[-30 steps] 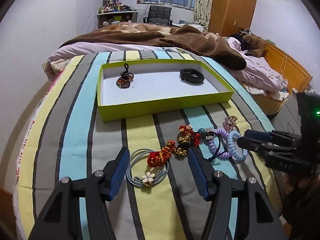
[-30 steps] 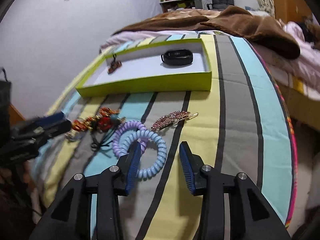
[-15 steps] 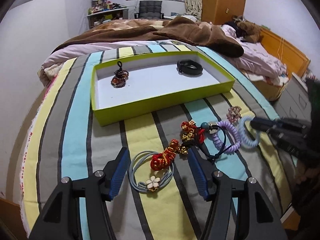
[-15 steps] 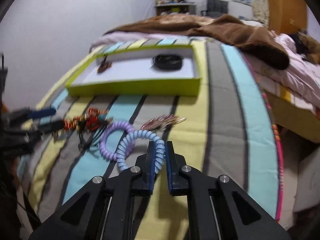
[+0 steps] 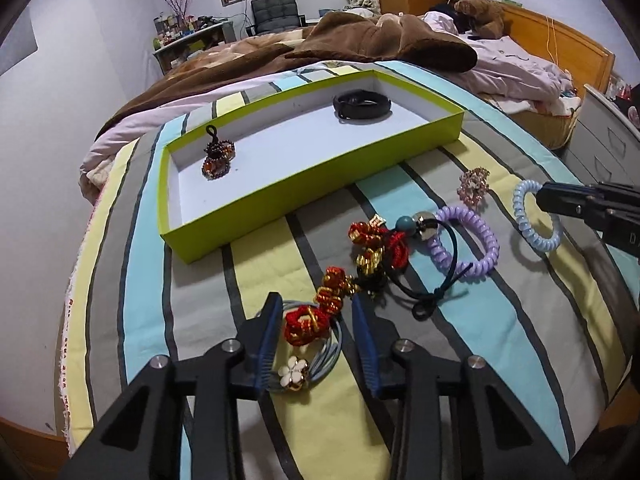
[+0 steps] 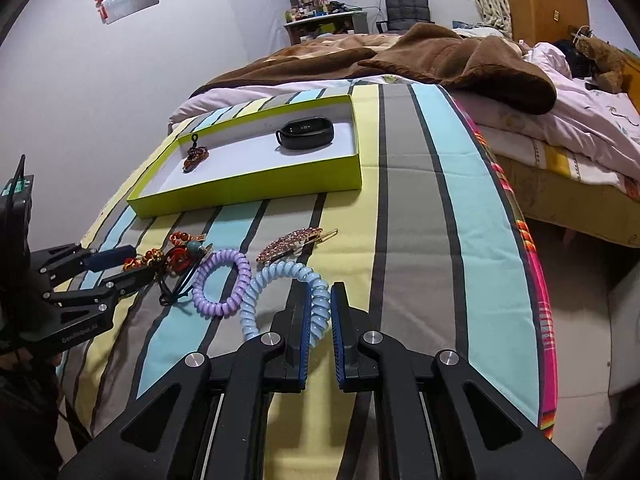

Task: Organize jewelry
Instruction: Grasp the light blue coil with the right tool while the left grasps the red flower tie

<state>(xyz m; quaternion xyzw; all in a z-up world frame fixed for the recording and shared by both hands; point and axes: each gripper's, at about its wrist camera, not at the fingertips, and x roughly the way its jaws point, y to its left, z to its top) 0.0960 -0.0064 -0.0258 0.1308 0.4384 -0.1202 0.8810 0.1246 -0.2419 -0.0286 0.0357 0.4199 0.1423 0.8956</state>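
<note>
A lime-green tray (image 5: 320,200) (image 6: 248,196) on the striped bedspread holds a black band (image 5: 362,106) (image 6: 306,134) and a brown beaded bracelet (image 5: 218,158) (image 6: 196,156). My left gripper (image 5: 315,320) (image 6: 116,268) is closing around a red-and-gold knotted bracelet (image 5: 306,322) that lies on a grey-blue hair tie with a flower (image 5: 294,374); its pads are not pressing either one. My right gripper (image 6: 320,314) (image 5: 560,200) is shut on a light blue coil hair tie (image 6: 276,274) (image 5: 536,236).
A purple coil tie (image 5: 490,256) (image 6: 240,268), a pink rhinestone clip (image 5: 474,184) (image 6: 290,242) and a black elastic with a teal bead (image 5: 404,226) (image 6: 194,246) lie between the grippers. A brown blanket (image 6: 440,56) is heaped behind the tray. The bed edge (image 6: 532,280) drops off on the right.
The right jaws shut on the blue coil tie and pulled it away from the purple one. The left jaws came down and narrowed around the red knotted bracelet.
</note>
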